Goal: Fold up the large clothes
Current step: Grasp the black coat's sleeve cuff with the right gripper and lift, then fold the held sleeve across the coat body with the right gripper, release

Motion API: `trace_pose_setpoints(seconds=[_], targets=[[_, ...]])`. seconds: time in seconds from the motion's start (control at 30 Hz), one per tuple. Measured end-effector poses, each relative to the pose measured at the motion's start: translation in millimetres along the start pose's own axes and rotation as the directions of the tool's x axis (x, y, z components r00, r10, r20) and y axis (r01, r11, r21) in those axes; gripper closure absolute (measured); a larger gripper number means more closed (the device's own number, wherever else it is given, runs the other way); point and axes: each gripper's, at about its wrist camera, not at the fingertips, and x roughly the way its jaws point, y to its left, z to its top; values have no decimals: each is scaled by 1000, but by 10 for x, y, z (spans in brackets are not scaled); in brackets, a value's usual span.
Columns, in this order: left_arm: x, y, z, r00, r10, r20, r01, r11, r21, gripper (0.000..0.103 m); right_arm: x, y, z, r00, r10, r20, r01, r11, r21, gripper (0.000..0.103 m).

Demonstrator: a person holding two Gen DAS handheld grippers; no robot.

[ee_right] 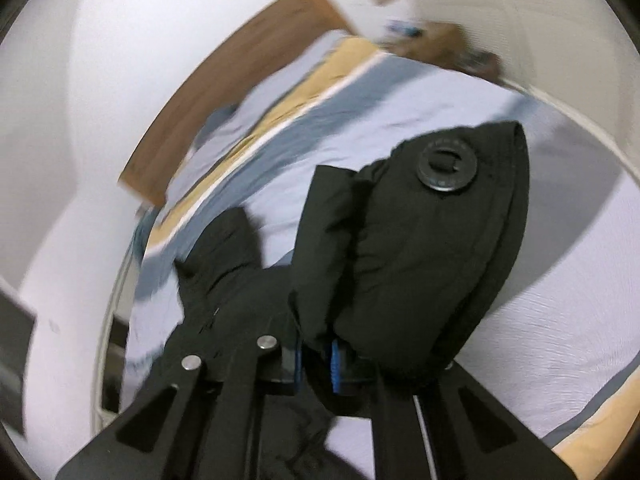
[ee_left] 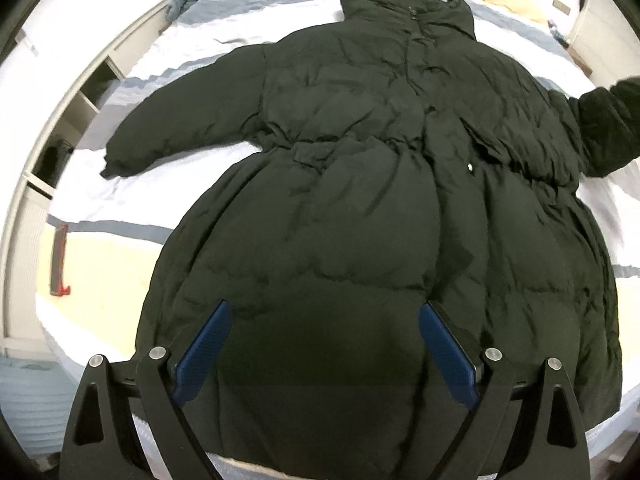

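Observation:
A large black puffer coat lies spread flat on the bed, collar far, hem near. Its left sleeve stretches out to the left. My left gripper hovers open over the hem, blue pads wide apart and empty. The right sleeve is lifted at the right edge. In the right wrist view my right gripper is shut on that sleeve's cuff, which stands up above the bed and bears a round black snap.
The bed has a white, grey and yellow striped cover. White shelving runs along the left side. A wooden headboard stands at the far end. A red-tipped object lies on the bed at the left.

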Motion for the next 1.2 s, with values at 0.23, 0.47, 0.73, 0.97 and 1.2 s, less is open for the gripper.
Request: trace_pose_setpoints(seconds=[0.23, 0.47, 0.73, 0.97, 1.2], targets=[[117, 624, 89, 999, -46, -4, 46, 998, -37, 9, 130, 1192, -499, 997, 13, -75, -27, 980, -197, 94], [227, 1209, 50, 1000, 6, -11, -7, 998, -68, 9, 572, 1915, -1213, 980, -53, -191, -21, 932, -363, 94], [343, 1496, 31, 1000, 25, -15, -26, 998, -64, 9, 1096, 2101, -2104, 926, -198, -321, 6, 859, -511, 93], [348, 1447, 87, 1000, -13, -9, 12, 999, -45, 9, 1309, 2066, -2515, 896, -277, -348, 31, 820, -572, 90], [374, 1290, 137, 995, -89, -42, 86, 994, -67, 9, 1235, 2011, -2715, 885, -266, -382, -14, 805, -594, 50]])
